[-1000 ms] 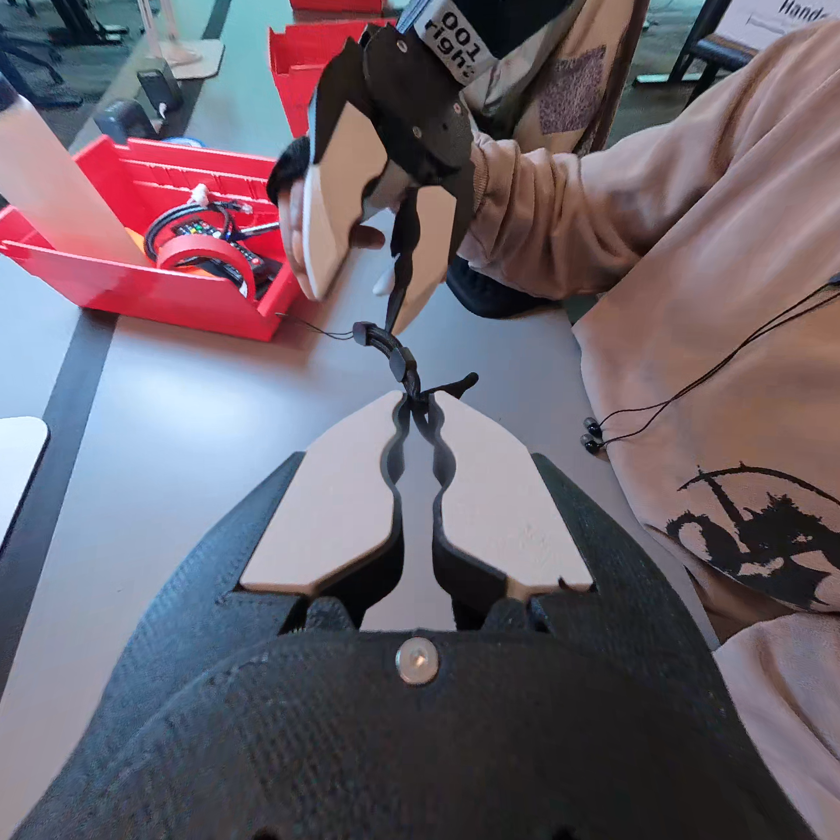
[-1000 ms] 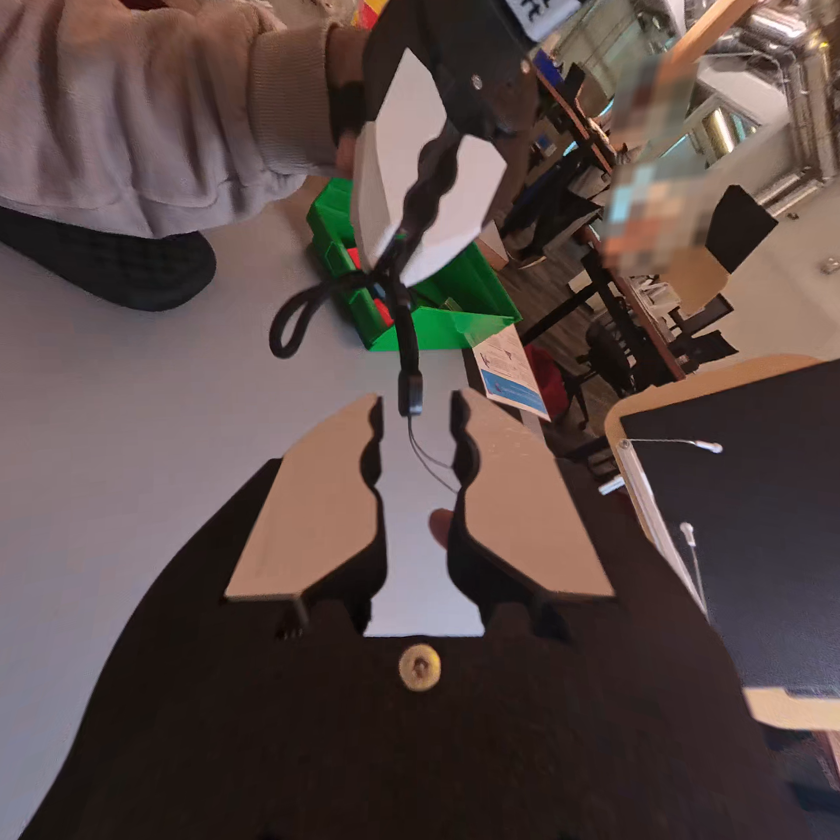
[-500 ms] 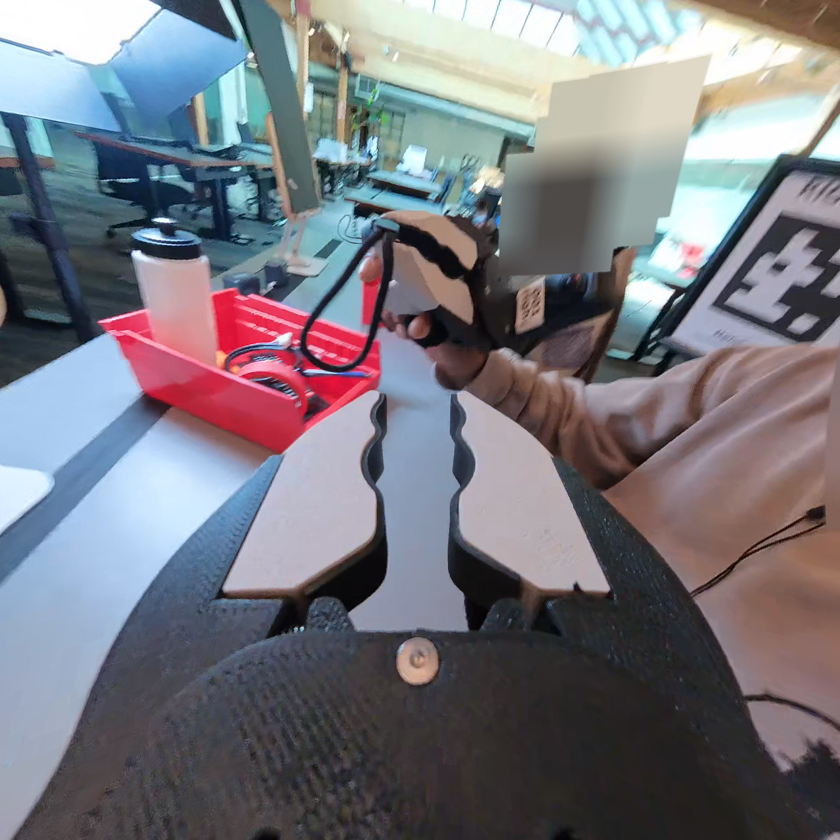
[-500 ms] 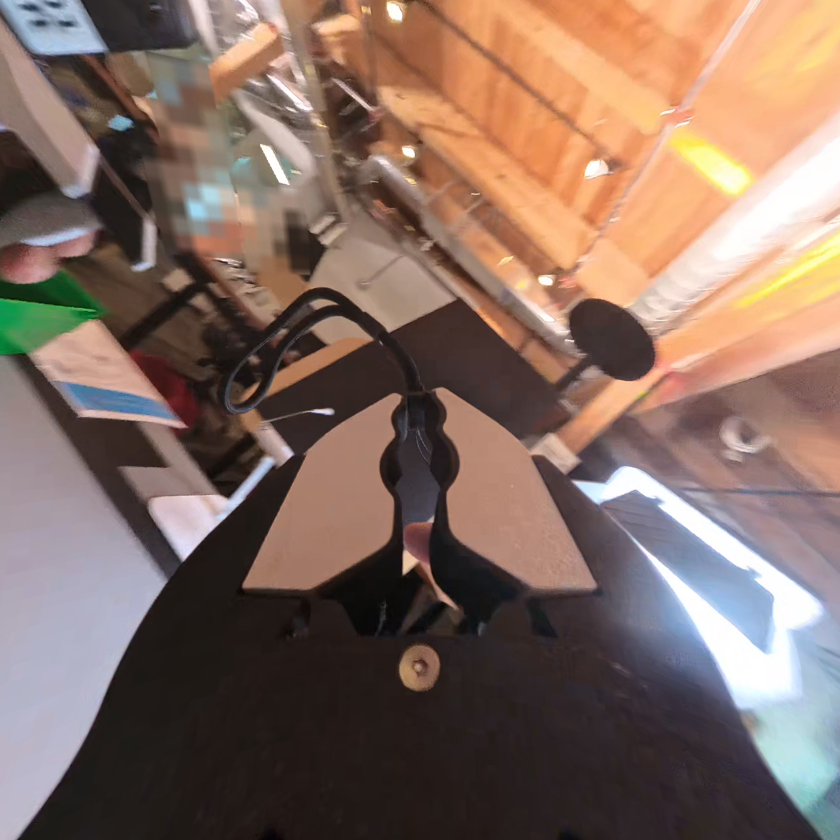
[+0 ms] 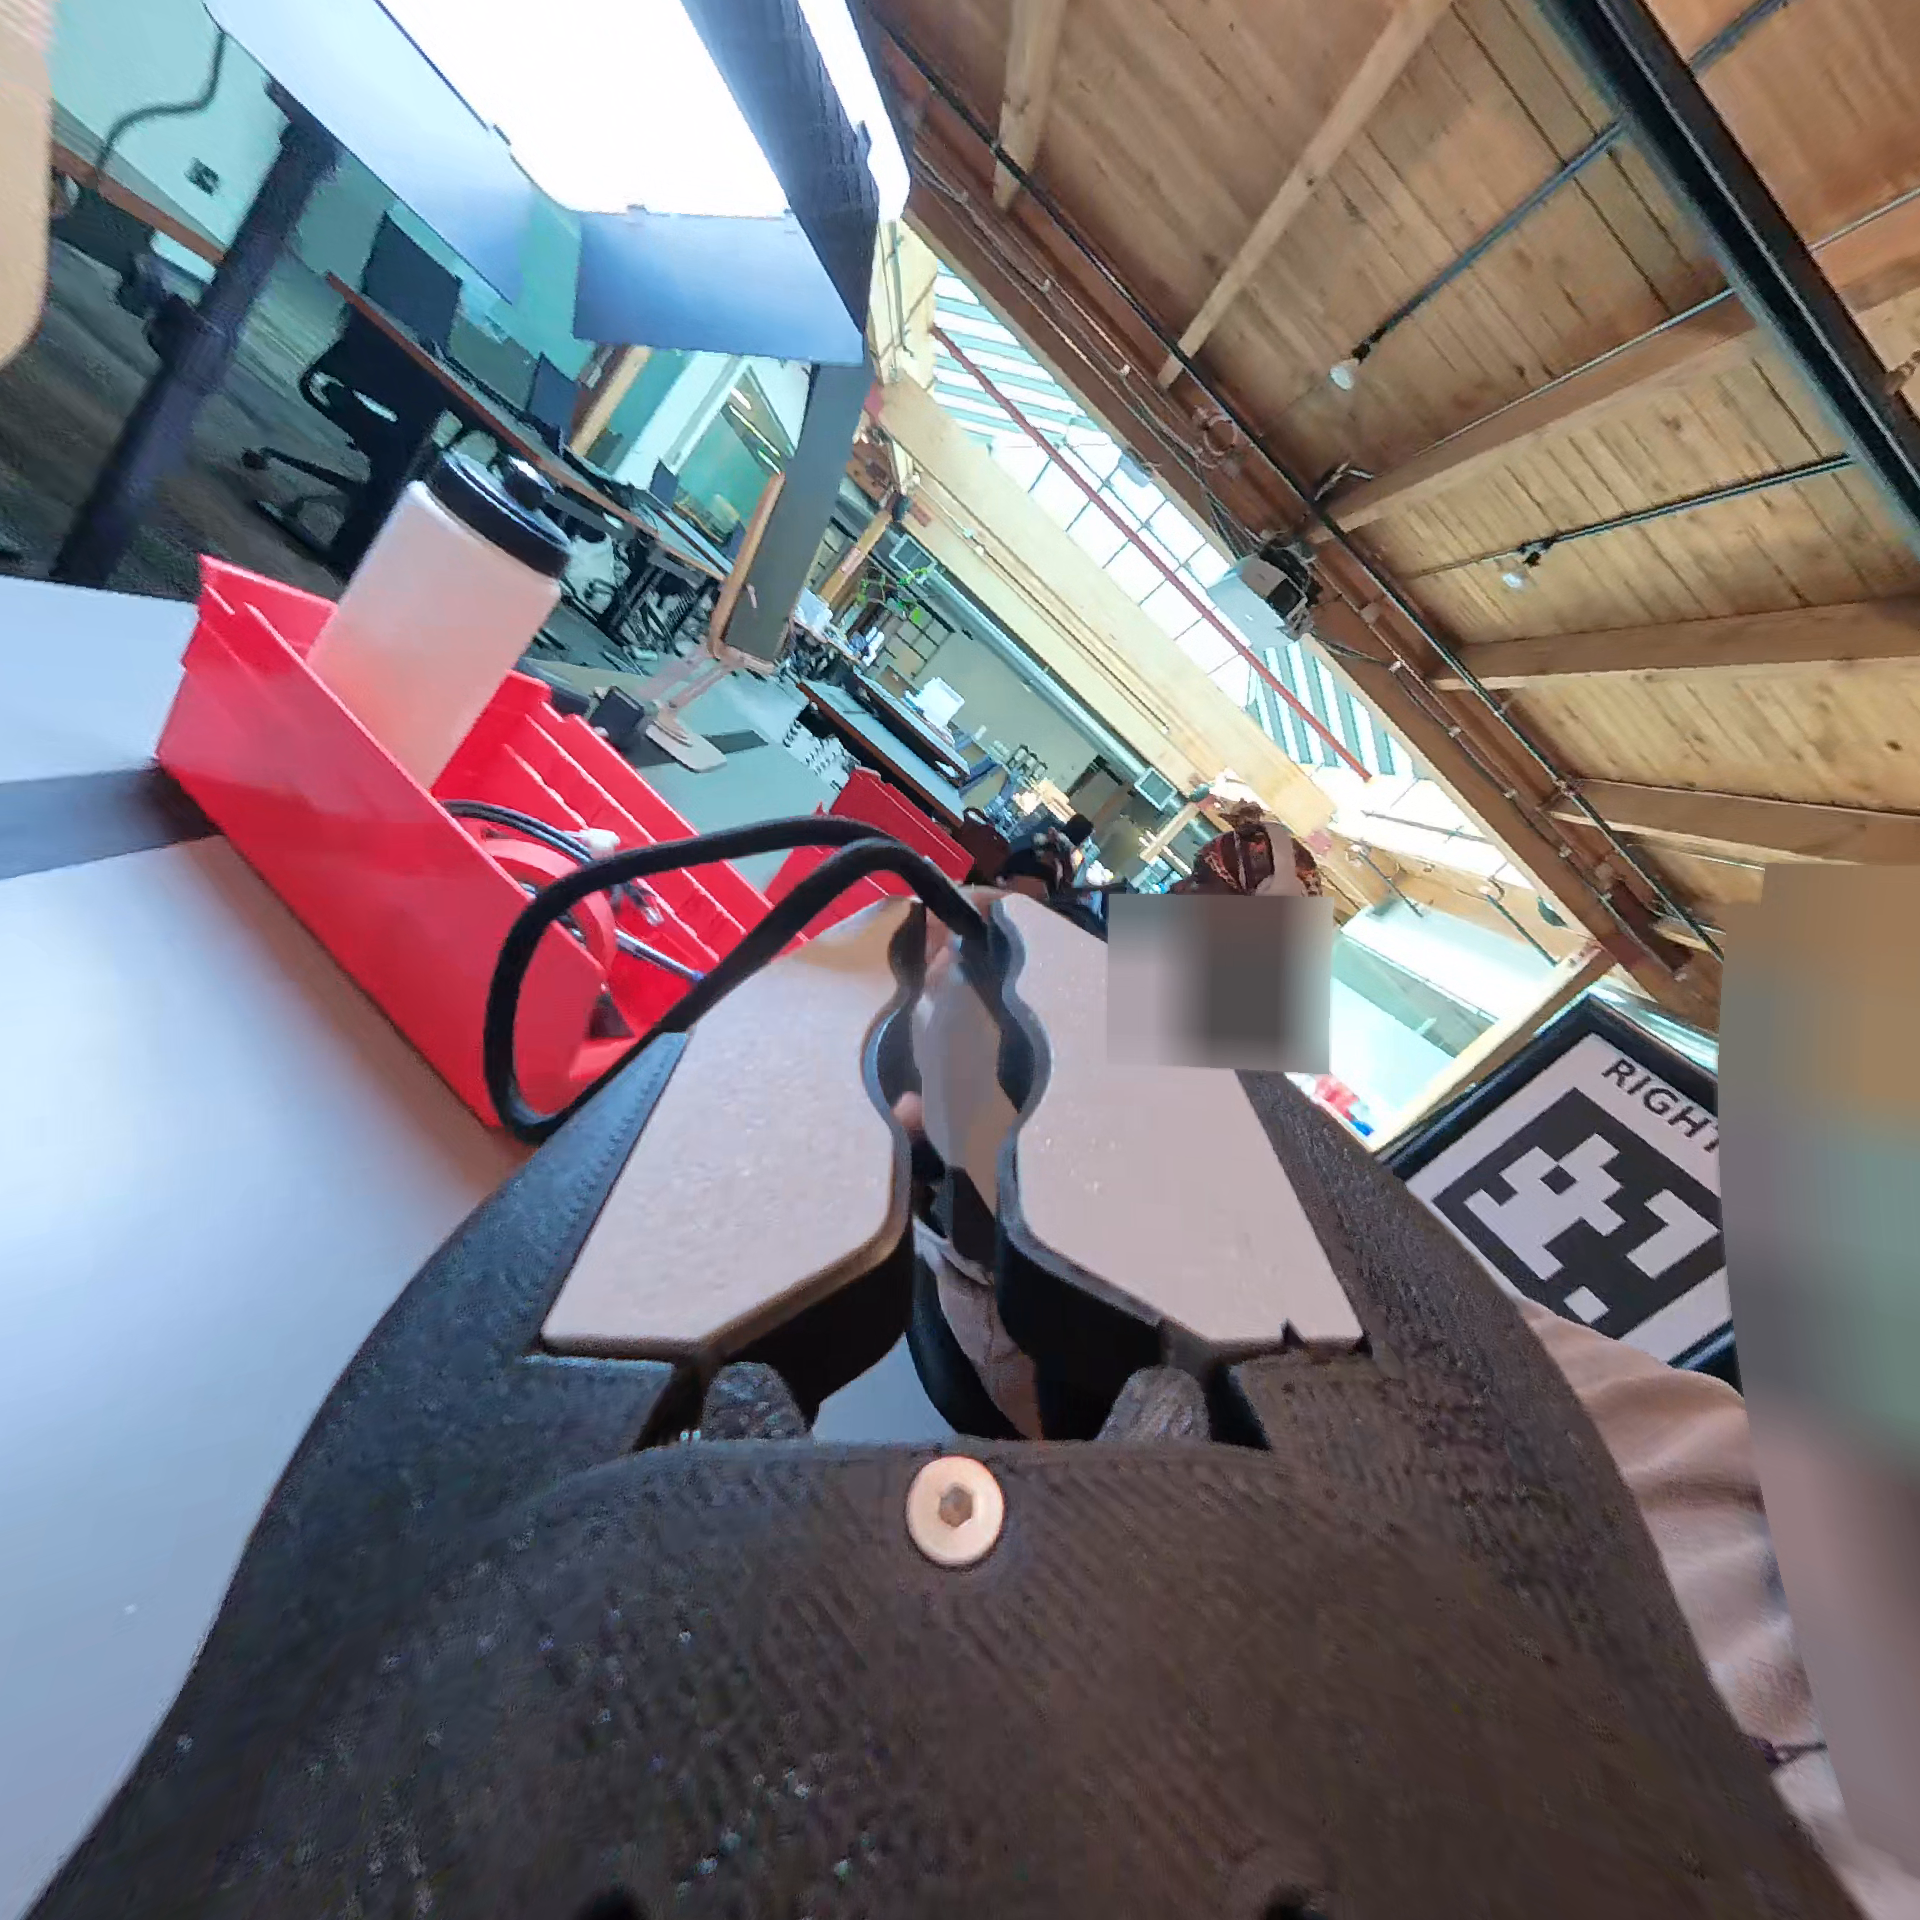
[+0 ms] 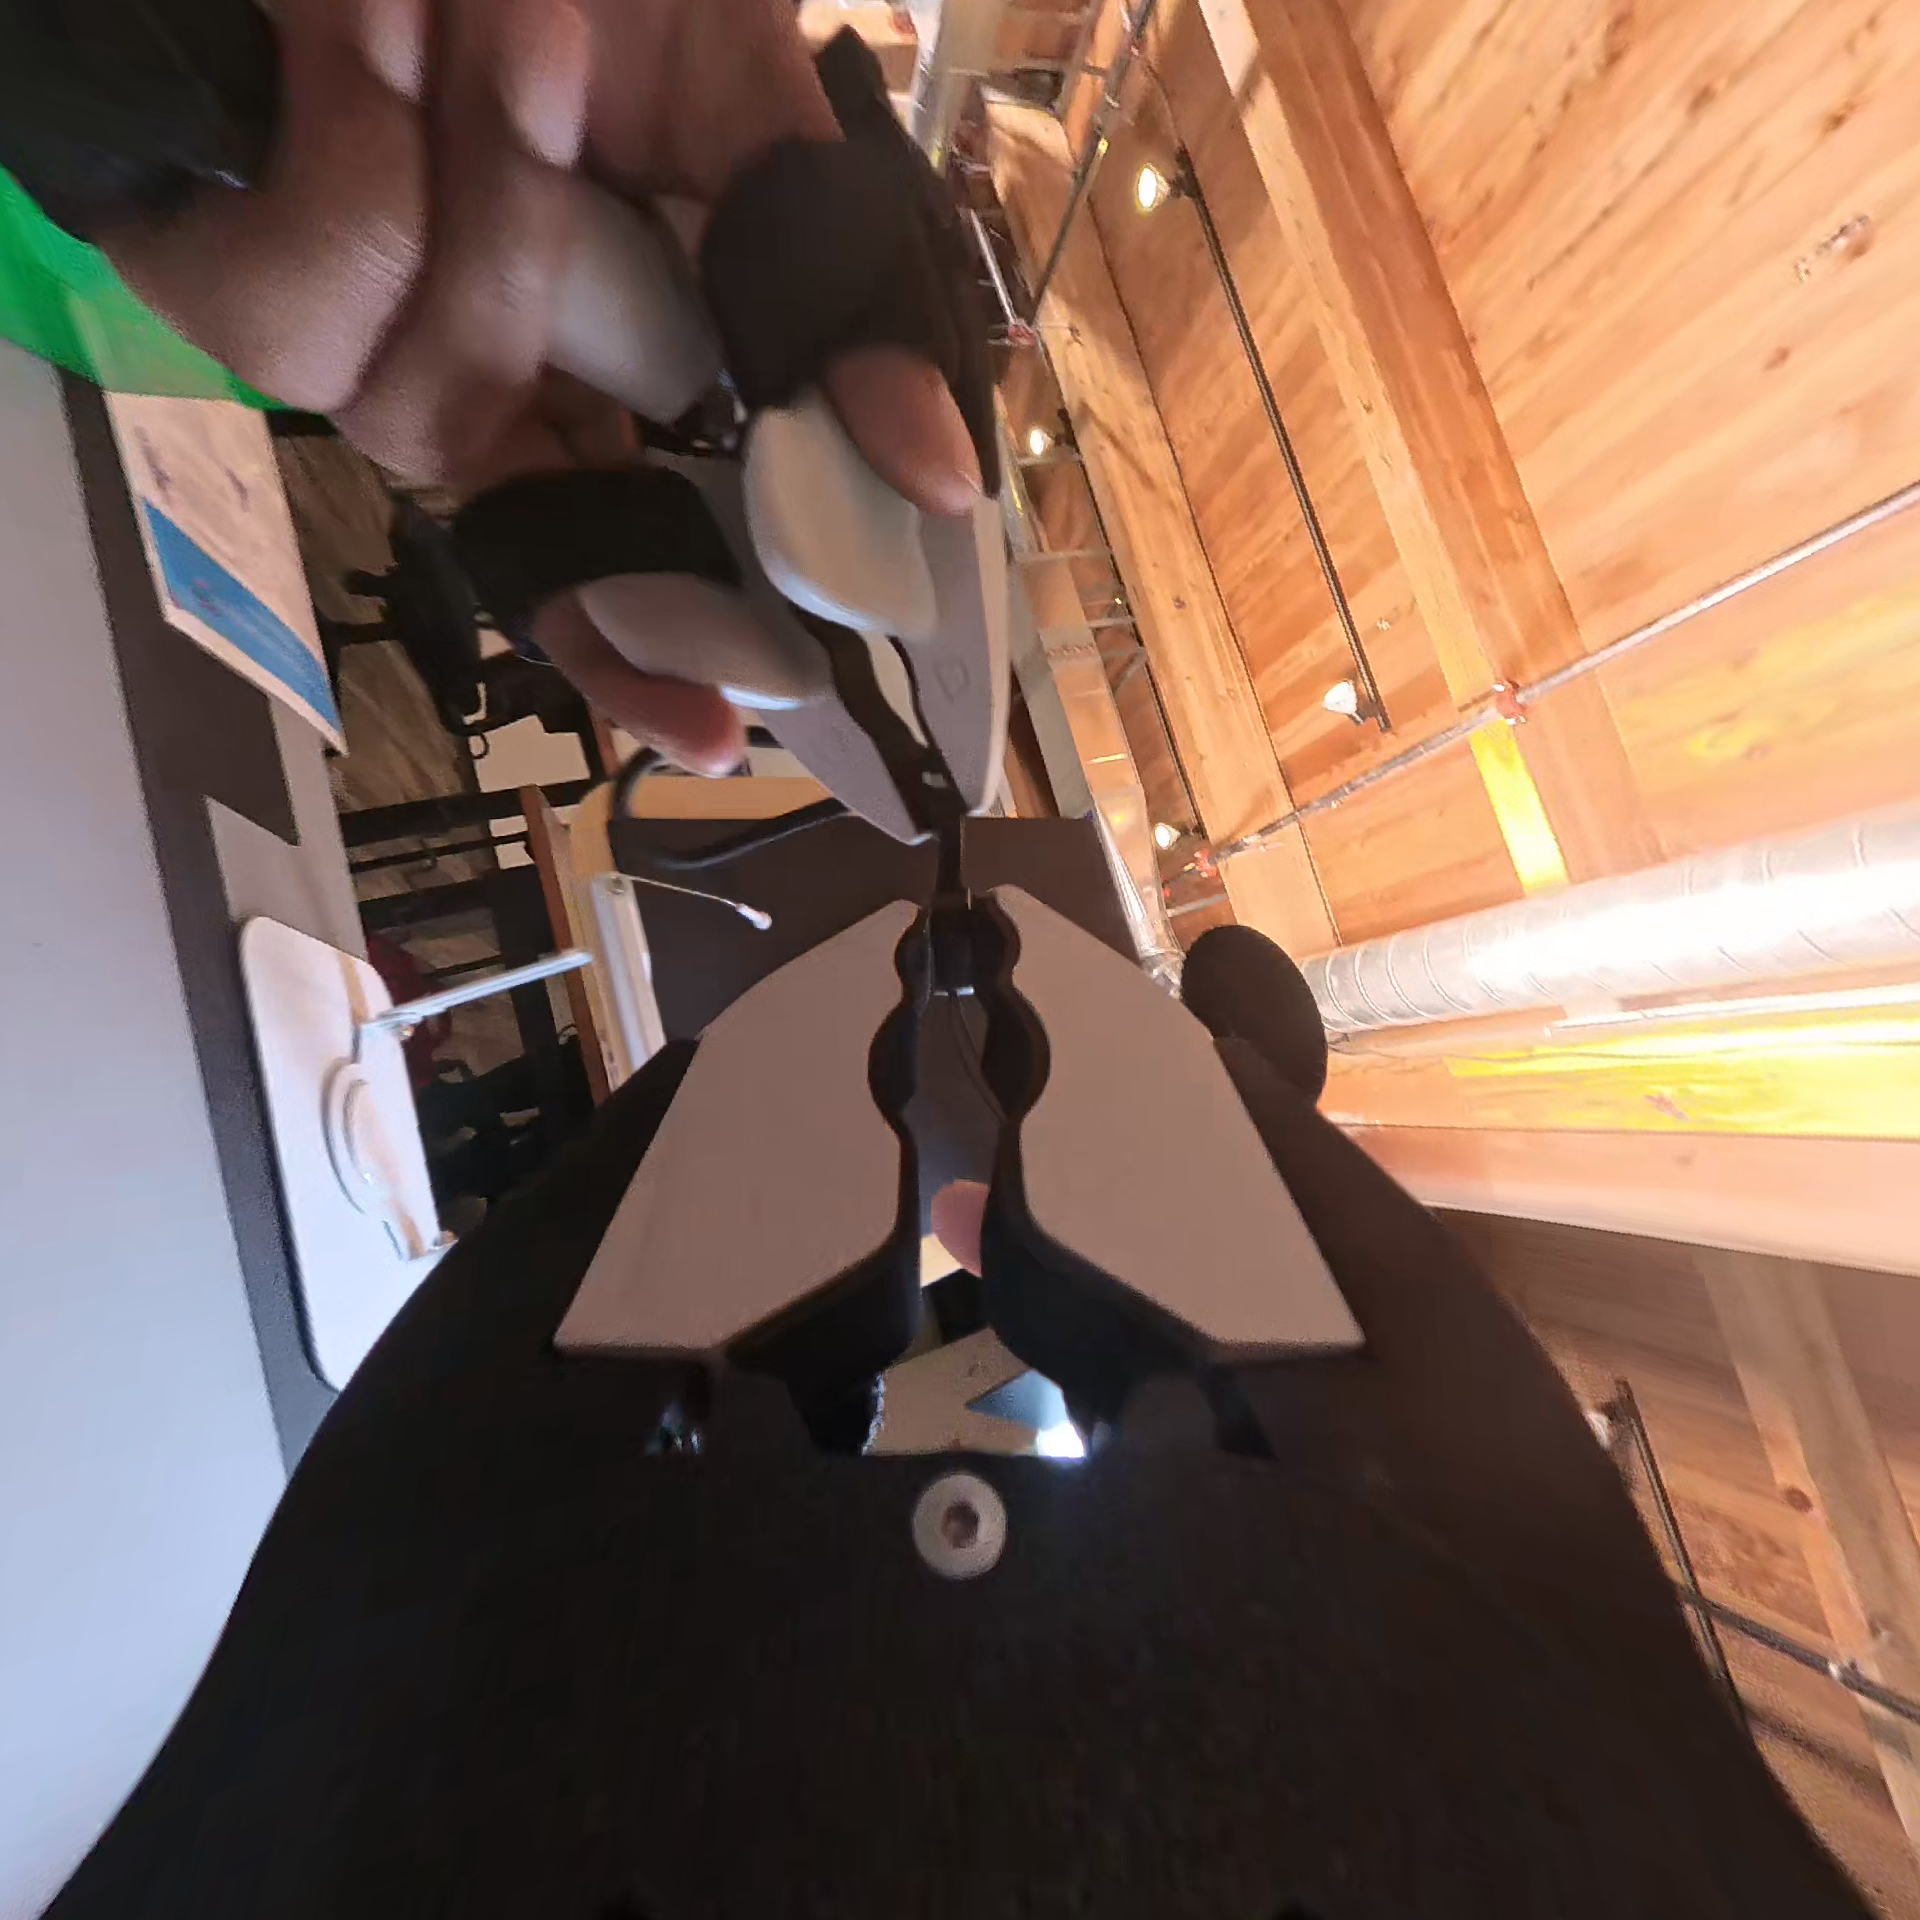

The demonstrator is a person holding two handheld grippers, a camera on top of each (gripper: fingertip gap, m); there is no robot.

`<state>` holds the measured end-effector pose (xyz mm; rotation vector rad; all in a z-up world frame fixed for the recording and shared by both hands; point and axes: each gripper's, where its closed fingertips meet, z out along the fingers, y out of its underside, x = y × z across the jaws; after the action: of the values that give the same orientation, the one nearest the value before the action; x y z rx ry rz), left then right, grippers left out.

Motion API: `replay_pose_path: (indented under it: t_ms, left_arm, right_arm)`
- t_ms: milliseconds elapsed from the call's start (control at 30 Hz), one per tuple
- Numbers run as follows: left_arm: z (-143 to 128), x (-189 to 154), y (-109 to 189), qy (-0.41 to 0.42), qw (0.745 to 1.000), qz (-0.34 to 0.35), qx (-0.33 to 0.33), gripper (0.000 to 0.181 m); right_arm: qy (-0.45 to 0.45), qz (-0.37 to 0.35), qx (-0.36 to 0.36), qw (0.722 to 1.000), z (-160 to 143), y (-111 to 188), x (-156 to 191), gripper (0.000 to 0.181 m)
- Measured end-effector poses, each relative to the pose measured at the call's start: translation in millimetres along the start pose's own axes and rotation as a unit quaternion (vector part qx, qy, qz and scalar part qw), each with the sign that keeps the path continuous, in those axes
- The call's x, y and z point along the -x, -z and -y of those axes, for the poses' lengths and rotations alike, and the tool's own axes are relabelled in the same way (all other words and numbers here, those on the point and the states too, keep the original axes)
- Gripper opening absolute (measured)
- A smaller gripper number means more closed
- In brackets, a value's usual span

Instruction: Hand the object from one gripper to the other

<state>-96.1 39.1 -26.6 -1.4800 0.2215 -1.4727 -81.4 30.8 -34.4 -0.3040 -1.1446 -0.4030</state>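
Gripping a black cord (image 5: 665, 925) at their tips, both tools are closed on it: the left tool (image 5: 954, 914) pinches the looped end, which hangs left over the red bin (image 5: 343, 831) on the worktop (image 5: 156, 1195), while the right tool (image 6: 954, 920) clamps its end, tips nearly meeting

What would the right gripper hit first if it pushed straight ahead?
Most likely the left gripper, just ahead of the right gripper, almost tip to tip; both seem shut on the black cord.
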Motion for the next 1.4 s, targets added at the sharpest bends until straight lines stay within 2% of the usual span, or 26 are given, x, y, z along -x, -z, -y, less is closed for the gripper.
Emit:
replay_pose_path:
  t_ms: [100,267,333,367,433,500,600,667,800,867,900,933,1000,1067,1100,1167,1233,1300,1400]
  left_arm:
    - [1.2,1.6,1.8,-0.003,1.000,-0.006,0.000,0.008]
    - [-4.6,-1.5,0.8,-0.088,0.996,0.000,0.024,0.006]
    - [-5.4,2.8,2.6,-0.174,0.983,0.042,0.047,0.006]
    - [-4.5,5.6,5.2,-0.225,0.970,0.069,0.061,0.006]
    - [0.1,10.2,12.8,-0.329,0.932,0.120,0.087,0.006]
    - [4.1,16.2,21.5,-0.432,0.876,0.175,0.121,0.006]
    - [6.5,20.9,28.3,-0.555,0.782,0.234,0.160,0.006]
    - [2.2,20.3,25.4,-0.610,0.733,0.246,0.173,0.006]
    - [-23.1,15.6,7.7,-0.671,0.679,0.223,0.196,0.006]
    - [-36.1,14.6,0.1,-0.680,0.671,0.209,0.210,0.006]
    - [-39.5,13.9,-2.5,-0.678,0.673,0.205,0.211,0.006]
    - [-39.9,12.7,-3.8,-0.675,0.679,0.202,0.206,0.006]
    - [-37.2,7.8,-3.9,-0.650,0.714,0.184,0.185,0.006]
    - [-32.5,5.5,-1.7,-0.582,0.778,0.164,0.170,0.010]
    - [-31.6,3.5,-1.1,-0.533,0.818,0.145,0.164,0.018]
    - [-33.7,-10.0,-3.3,-0.403,0.901,0.071,0.143,0.024]
    - [-38.8,-28.7,-7.7,-0.251,0.959,-0.027,0.127,0.023]
    - [-44.1,-50.7,-11.9,-0.101,0.979,-0.137,0.113,0.023]
    - [-51.4,-61.5,-24.4,0.036,0.974,-0.207,0.085,0.024]
  right_arm:
    - [-0.005,0.014,-0.014,1.000,7.9,0.2,10.8,0.007]
    - [-0.035,0.047,-0.037,0.998,17.3,2.4,21.8,0.007]
    - [-0.085,0.108,-0.047,0.989,20.8,4.0,32.2,0.006]
    - [-0.131,0.162,-0.047,0.977,22.3,5.8,40.7,0.008]
    - [-0.269,0.252,-0.040,0.929,27.1,10.1,45.9,0.022]
    - [-0.414,0.297,-0.047,0.859,32.3,12.3,31.3,0.027]
    - [-0.563,0.303,-0.045,0.768,20.6,10.7,6.0,0.033]
    - [-0.631,0.287,-0.021,0.721,3.7,6.3,0.7,0.032]
    - [-0.707,0.289,-0.013,0.645,-1.6,2.1,7.1,0.039]
    - [-0.713,0.304,-0.017,0.632,6.0,2.6,12.5,0.036]
    - [-0.704,0.303,-0.019,0.642,6.9,3.0,13.2,0.015]
    - [-0.689,0.294,-0.024,0.662,6.7,3.1,11.0,0.007]
    - [-0.646,0.291,-0.027,0.705,5.9,5.3,7.6,0.006]
    - [-0.619,0.263,-0.051,0.739,4.1,6.9,-7.1,0.006]
    - [-0.613,0.242,-0.068,0.749,2.6,7.8,-17.4,0.006]
    - [-0.604,0.202,-0.108,0.764,0.0,11.6,-37.8,0.006]
    - [-0.601,0.160,-0.150,0.769,-0.8,16.8,-57.5,0.006]
    - [-0.614,0.129,-0.179,0.757,-0.7,20.2,-72.4,0.006]
    - [-0.614,0.118,-0.212,0.751,7.3,25.0,-80.1,0.006]
